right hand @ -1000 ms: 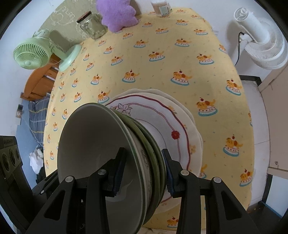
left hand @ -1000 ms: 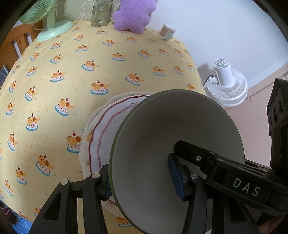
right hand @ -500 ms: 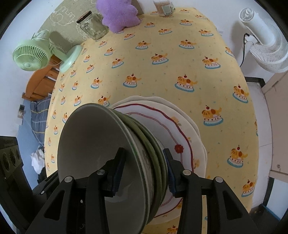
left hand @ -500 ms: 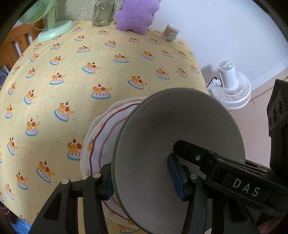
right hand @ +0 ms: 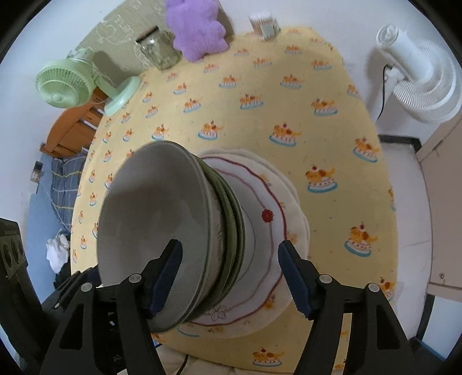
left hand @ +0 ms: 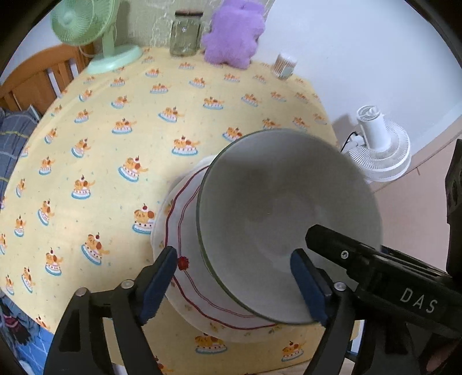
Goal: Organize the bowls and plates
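bowl stack (right hand: 173, 230) on plates (right hand: 265, 259) blocks near table edge, bare tablecloth (left hand: 115, 161) beyond (far-edge clutter aside)

We take this for a lived-in home: a round table under a yellow tablecloth (left hand: 121, 161) printed with cartoon cakes, a purple plush toy (left hand: 232, 34), a glass jar (left hand: 186, 33), a green desk fan (left hand: 83, 23), a white floor fan (right hand: 418, 75), and a wooden chair (left hand: 31, 86) alongside.
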Tool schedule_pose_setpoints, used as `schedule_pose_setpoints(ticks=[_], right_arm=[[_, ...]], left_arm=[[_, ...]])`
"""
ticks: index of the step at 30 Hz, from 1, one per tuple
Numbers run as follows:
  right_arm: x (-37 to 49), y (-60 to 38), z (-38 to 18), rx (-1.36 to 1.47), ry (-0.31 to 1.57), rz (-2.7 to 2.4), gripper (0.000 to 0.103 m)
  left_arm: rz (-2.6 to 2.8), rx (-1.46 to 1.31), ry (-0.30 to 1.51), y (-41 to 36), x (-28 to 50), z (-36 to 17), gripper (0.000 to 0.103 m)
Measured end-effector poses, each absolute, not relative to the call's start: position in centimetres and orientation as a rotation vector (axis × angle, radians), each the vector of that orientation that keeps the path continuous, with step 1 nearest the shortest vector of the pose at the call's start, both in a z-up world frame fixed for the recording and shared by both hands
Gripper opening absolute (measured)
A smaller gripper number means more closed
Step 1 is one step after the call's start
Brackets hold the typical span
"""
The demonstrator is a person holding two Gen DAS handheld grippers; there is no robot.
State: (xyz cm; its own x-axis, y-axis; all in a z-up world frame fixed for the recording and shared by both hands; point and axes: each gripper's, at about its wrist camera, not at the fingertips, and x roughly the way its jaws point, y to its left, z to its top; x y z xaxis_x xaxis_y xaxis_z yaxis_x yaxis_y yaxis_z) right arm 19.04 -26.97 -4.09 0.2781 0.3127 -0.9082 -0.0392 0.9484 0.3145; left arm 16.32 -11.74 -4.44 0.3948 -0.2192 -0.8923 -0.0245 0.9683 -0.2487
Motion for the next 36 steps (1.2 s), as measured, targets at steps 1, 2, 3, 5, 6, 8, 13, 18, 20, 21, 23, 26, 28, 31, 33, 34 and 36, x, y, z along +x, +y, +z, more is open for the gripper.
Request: schedule_pose_setpoints(ticks=[1,2,3,5,6,8,13,18,20,21,23,26,28,31,33,34,36], right_arm=[[18.8,-26.9,-3.6,0.241,1.254,0.232,0.072],[18.5,-26.9,-3.1,0.230,1.236,0.220,0.072],[18.3,-26.9,-2.7,0.223,1.219,0.210,0.072],[17.7,-26.6,-1.4,0.211,1.174,0.186,0.072],[17.4,-26.4,-0.9,0.203,1.155,0.176,0.072],[16.6,-25.6,0.3,0.178,1.107,0.141,0.072],[14.6,-23.2,2.2,0.155,1.014,0.055,0.072],[12.5,-19.6,2.7,0.168,0.962,-0.014,0.072],[11.8,-18.1,2.8,0.159,0.943,-0.037,0.072],[11.3,-17.1,2.8,0.149,0.928,-0.053,0.072],[10.5,-15.5,2.6,0.138,0.907,-0.073,0.072],[9.4,-13.6,2.2,0.138,0.882,-0.088,0.072],[8.8,-12.6,1.9,0.137,0.872,-0.096,0.072],[7.5,-11.3,1.5,0.119,0.824,-0.101,0.073],[6.7,-11.0,0.8,0.133,0.782,-0.100,0.081],[6.4,-11.0,0.4,0.141,0.769,-0.107,0.083],[5.7,-10.9,-0.5,0.146,0.759,-0.117,0.084]], left_arm=[[-0.131,-0.228,1.148,-11.8,16.1,-4.1,0.085],[-0.135,-0.221,1.138,-11.8,16.1,-3.8,0.085],[-0.146,-0.209,1.116,-11.6,15.9,-3.2,0.086],[-0.160,-0.197,1.089,-11.3,15.6,-2.4,0.087],[-0.169,-0.188,1.070,-11.0,15.4,-1.9,0.087],[-0.179,-0.164,1.033,-10.2,15.0,-0.9,0.087],[-0.187,-0.102,0.949,-7.1,14.0,0.6,0.087],[-0.165,-0.046,0.883,-2.0,12.5,1.1,0.088],[-0.165,-0.037,0.861,-0.4,12.0,1.2,0.089],[-0.165,-0.031,0.844,0.9,11.7,1.3,0.090],[-0.167,-0.017,0.816,2.5,11.1,1.3,0.091],[-0.156,0.009,0.770,4.6,10.2,1.2,0.092],[-0.137,0.021,0.732,5.7,9.4,1.1,0.095],[-0.127,0.034,0.696,6.9,8.3,0.4,0.101],[-0.140,0.023,0.697,7.3,7.8,-0.5,0.102],[-0.149,0.009,0.698,7.5,7.7,-1.0,0.102],[-0.149,-0.003,0.709,7.5,7.4,-1.8,0.102]])
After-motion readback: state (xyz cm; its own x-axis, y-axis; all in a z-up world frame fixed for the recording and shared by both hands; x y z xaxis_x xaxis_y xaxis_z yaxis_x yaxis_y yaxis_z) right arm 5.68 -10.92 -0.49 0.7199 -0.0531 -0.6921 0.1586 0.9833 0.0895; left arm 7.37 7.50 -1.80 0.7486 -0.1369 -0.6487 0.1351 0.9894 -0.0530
